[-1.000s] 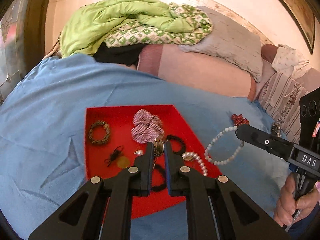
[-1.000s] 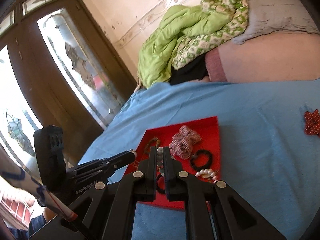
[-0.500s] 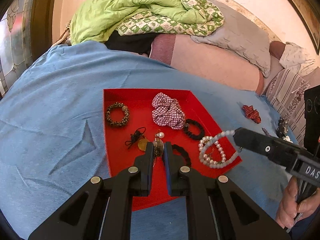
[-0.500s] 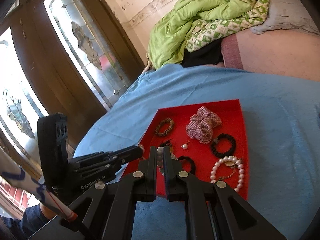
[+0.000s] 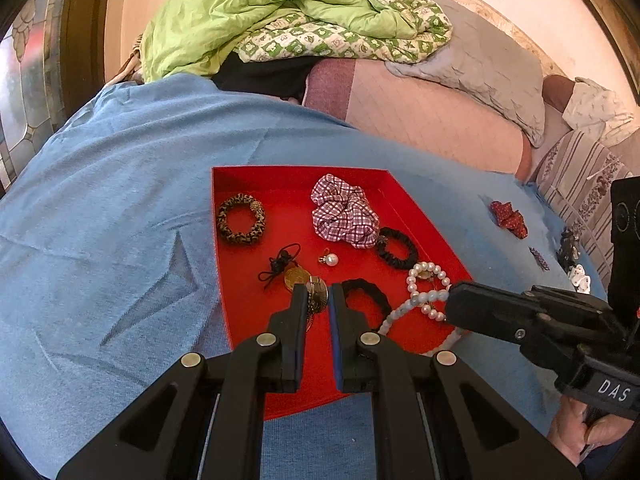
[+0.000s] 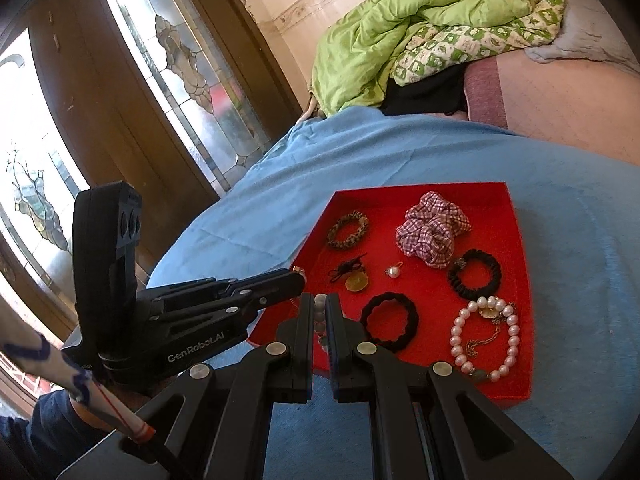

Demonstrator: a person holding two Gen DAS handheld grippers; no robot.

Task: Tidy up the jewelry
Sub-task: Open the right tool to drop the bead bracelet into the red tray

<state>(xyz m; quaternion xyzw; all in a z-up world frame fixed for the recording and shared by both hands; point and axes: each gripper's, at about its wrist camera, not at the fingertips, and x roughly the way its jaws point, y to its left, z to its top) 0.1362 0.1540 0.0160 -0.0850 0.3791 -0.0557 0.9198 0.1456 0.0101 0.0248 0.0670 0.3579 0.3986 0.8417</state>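
Jewelry is handling light and floppy: right gripper (image 6: 316, 312) jaws are pinching a dangling bead strand (image 5: 404, 310), left gripper (image 5: 318, 300) jaws clamping a small pendant (image 5: 316, 295) over the red tray (image 5: 256, 320); best pinched mid-strand.

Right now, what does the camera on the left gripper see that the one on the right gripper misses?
Only the left wrist view shows the red patterned scrunchie lying off the tray on the blue cover, and the small metal piece clamped in the left gripper. Only the right wrist view shows the stained-glass door and the string of pale beads pinched in the right gripper. Both show the red tray, the checked scrunchie, the leopard-print hair tie and the green quilt.
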